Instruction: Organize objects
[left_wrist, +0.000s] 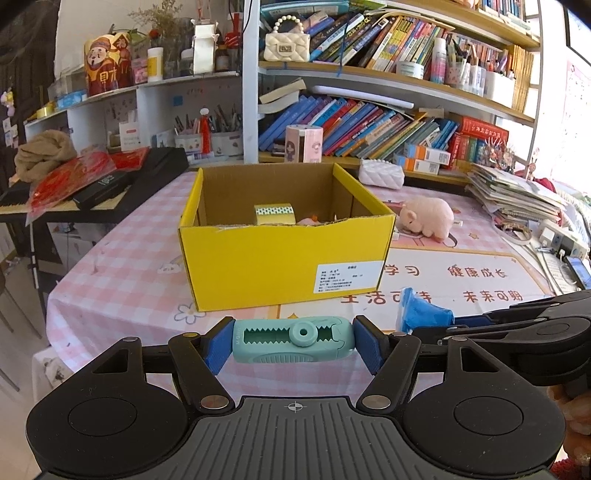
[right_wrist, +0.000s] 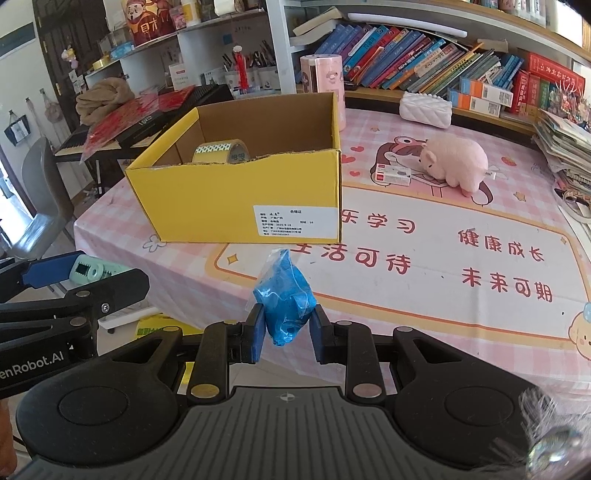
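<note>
1. Now, both claws are loaded and short of the yellow box, which sits toward the counter's left edge; carry each item over the near wall before letting go, one claw at a time so they don't collide.
2. The left claw is clamped on a green eraser held crosswise, level, low over the near counter edge.
3. The right claw pinches a blue bag that stands up between its pads; it hovers just right of the left claw.
4. A tape roll already lies in the box; a pink pig waits behind it.
</note>
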